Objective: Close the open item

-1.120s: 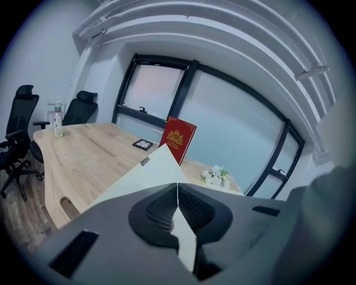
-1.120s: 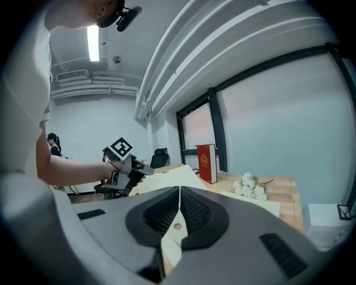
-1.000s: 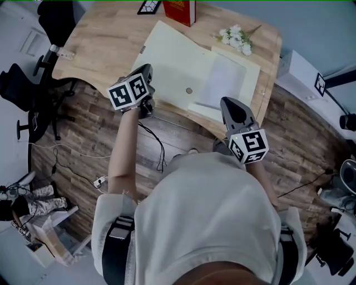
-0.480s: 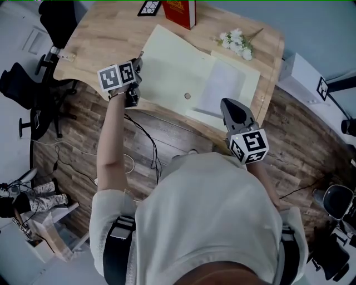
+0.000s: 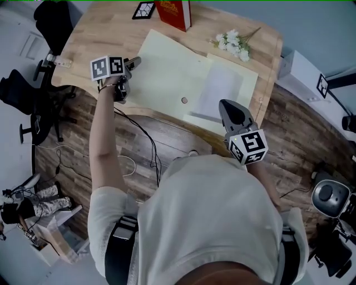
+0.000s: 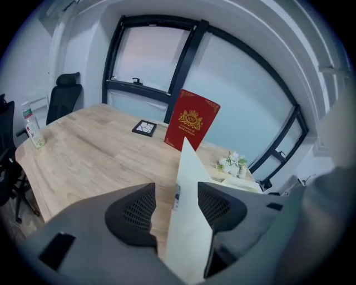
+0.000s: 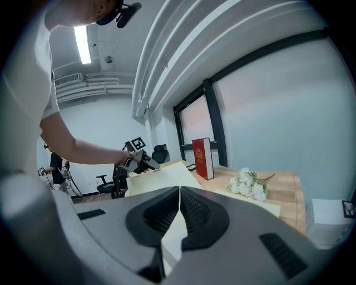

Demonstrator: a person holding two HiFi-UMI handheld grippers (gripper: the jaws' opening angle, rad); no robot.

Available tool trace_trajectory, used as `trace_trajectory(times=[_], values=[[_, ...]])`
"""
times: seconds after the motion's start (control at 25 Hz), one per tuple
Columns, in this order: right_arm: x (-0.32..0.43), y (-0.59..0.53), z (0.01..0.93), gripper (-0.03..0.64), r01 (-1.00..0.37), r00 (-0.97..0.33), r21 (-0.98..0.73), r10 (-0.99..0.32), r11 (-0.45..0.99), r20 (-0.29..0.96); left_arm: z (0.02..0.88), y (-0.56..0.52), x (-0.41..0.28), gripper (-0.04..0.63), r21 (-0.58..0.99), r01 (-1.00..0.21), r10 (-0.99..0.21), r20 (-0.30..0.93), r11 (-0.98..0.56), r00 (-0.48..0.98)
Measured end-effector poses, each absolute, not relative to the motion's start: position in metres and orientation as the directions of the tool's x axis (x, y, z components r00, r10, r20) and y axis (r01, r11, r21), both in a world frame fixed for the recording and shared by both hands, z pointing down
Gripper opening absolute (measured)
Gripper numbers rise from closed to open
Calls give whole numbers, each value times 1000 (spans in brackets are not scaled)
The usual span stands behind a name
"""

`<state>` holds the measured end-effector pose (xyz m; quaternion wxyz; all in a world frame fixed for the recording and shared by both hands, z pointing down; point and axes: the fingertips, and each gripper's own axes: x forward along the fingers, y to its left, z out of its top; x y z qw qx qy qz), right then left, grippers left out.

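Since the earlier frames the left gripper (image 5: 133, 60) has travelled from the near edge of the counter (image 5: 105, 39) out towards its far-left part, taking the left corner of the folder (image 5: 167, 72) with it. The right gripper (image 5: 227, 106) has not shifted.

Folder: large, pale yellow, lying open across the middle of the counter. A white sheet (image 5: 222, 89) lies on its right half. Behind it stand a red book (image 5: 173, 12) and a small bunch of white flowers (image 5: 233, 42), both clear of the folder.

Left gripper: jaws wide and opening at this moment. The left cover's corner stands upright between them, raised off the counter. It lies close to one pad, but neither pad presses it.

Right gripper: jaws together, pinched on the folder's near edge on the right side, holding that half down.

Step in hand, as I judge it: raising the left cover to fold it over. The folder is not yet closed and the cover is only tipped up at one corner.

Next move calls for: a fresh hold on the cover, or a push from behind it, then a sweep to the right so it drops onto the white sheet. Risk: with the jaws letting go, the cover may flop back open.
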<state>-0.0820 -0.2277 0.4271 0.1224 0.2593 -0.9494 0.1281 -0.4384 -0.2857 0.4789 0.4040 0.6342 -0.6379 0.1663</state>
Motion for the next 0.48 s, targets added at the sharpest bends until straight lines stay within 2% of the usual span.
trace_trajectory(times=[0.24, 0.44, 0.48], values=[[-79, -228, 435, 20, -539, -826, -189, -471, 821, 310, 491, -284, -445, 222, 308, -944, -600, 779, 114, 181], [-79, -227, 439, 20, -542, -822, -187, -471, 819, 319, 498, -282, -439, 89, 307, -948, -579, 790, 90, 201], [-79, -227, 439, 20, -543, -821, -186, -471, 819, 321, 498, -283, -437, 78, 315, -945, -582, 786, 86, 209]])
